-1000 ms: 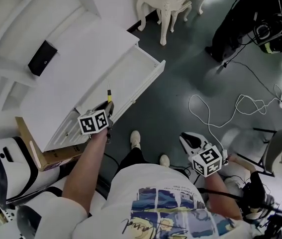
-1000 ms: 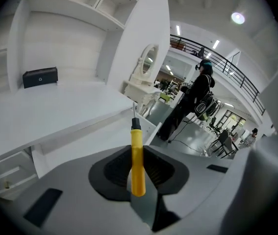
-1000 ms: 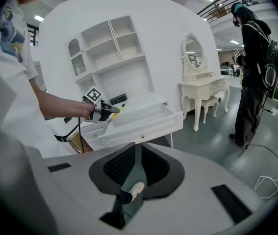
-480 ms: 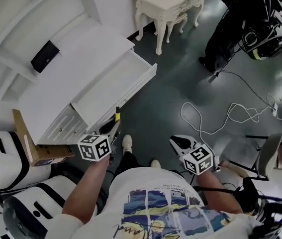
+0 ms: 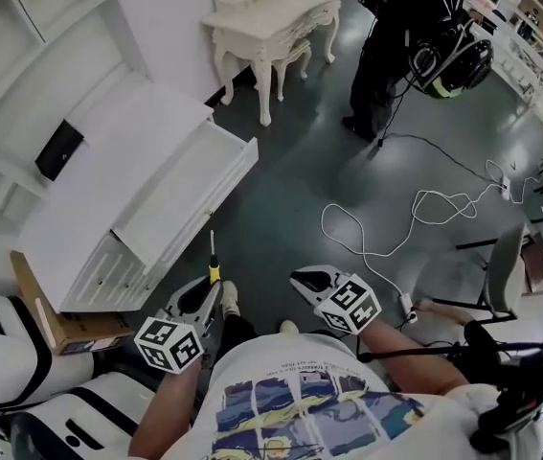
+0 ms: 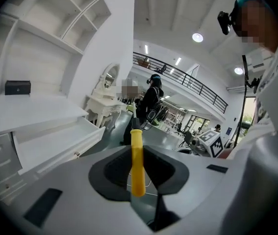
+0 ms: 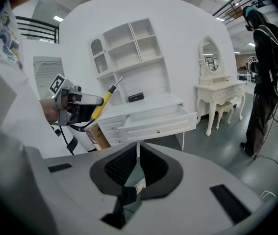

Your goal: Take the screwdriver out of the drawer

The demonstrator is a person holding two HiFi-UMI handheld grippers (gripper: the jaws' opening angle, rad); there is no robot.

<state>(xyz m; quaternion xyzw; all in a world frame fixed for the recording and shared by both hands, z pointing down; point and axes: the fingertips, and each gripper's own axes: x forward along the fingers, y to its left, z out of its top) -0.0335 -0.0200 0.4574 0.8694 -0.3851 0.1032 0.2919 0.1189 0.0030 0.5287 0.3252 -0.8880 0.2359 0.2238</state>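
The left gripper [image 5: 206, 293] has its fingers clamped on the smooth, round yellow plastic handle of the screwdriver [image 5: 213, 271], which is clear of the open white drawer [image 5: 215, 186] and over the glossy floor. The handle looks slick, so a slackening grip could let it slide out, thin steel shaft first. The right gripper's [image 5: 302, 278] fingers are together and empty.

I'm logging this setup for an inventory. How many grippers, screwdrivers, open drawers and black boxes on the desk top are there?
grippers: 2, the left gripper and the right gripper
screwdriver: 1, held in the left gripper
open drawer: 1
black box: 1
Total: 5
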